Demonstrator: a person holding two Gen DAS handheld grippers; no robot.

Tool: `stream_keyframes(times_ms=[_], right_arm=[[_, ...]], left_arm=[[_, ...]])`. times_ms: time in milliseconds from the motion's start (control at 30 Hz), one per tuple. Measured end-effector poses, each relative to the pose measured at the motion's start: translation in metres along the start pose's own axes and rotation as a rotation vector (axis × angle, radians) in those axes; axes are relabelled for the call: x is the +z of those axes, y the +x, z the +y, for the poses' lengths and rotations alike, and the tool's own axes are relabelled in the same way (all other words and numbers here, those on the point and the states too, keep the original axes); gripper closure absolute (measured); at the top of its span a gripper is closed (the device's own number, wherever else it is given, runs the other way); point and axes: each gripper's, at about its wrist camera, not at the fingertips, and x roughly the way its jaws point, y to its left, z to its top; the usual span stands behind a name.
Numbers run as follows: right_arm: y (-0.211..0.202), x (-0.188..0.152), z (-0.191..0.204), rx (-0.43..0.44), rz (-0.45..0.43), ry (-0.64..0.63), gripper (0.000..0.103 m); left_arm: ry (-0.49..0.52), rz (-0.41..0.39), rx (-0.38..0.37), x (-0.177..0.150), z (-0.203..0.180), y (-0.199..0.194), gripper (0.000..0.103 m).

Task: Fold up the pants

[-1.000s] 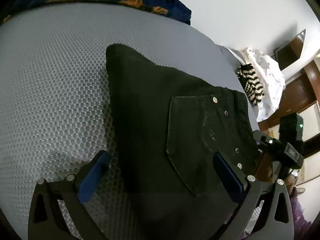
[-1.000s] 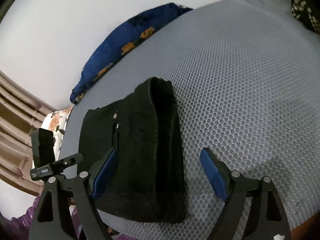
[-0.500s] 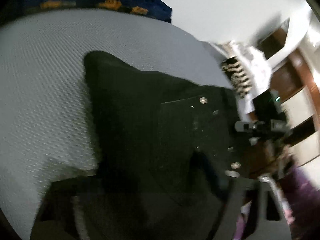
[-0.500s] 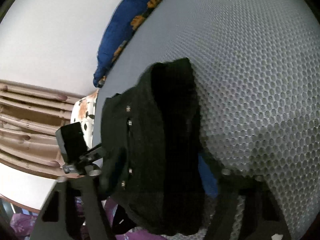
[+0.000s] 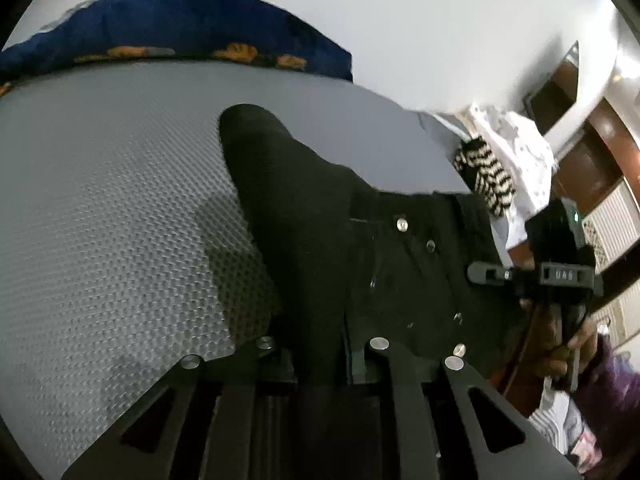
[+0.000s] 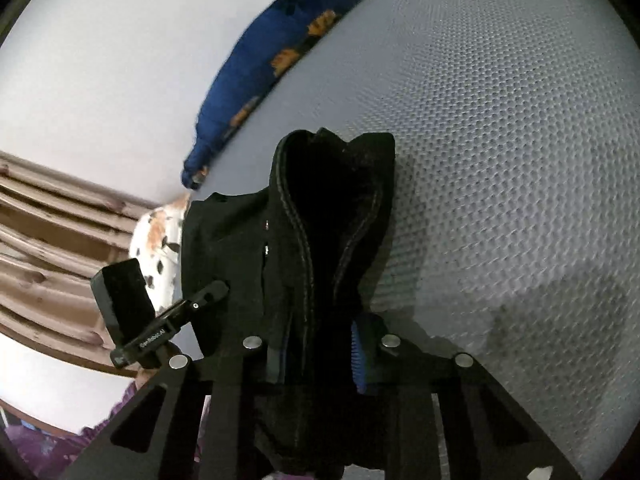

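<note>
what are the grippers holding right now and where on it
Both grip the black pants: left gripper is shut on the near edge beside the back pocket, right gripper is closing on the bunched folded end.

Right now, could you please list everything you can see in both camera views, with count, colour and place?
pants: one, black, folded, on the grey mat, near edge pinched by both grippers
mat: one, grey, honeycomb texture, under the pants
pillow: one, dark blue with orange print, far edge of the mat by the white wall
striped cloth: one, black and white, beyond the mat's right edge
white cloth: one, spotted, beside the striped cloth
left gripper: one, black, fingers shut on the pants
right gripper: one, black with blue pads, fingers closing on the bunched pants
hand: one, holding the right gripper
</note>
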Motion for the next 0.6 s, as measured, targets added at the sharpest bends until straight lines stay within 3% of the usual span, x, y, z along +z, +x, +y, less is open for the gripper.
stream_keyframes(times_ms=[200, 600], right_arm=[[0.017, -0.007, 0.027, 0.065, -0.028, 0.003, 0.081], [0.067, -0.003, 0.094, 0.128, -0.002, -0.050, 0.081]], left_arm=[[0.000, -0.053, 0.064, -0.001, 0.010, -0.027, 0.089], [-0.010, -0.156, 0.211, -0.004, 0.045, -0.093, 0.089]])
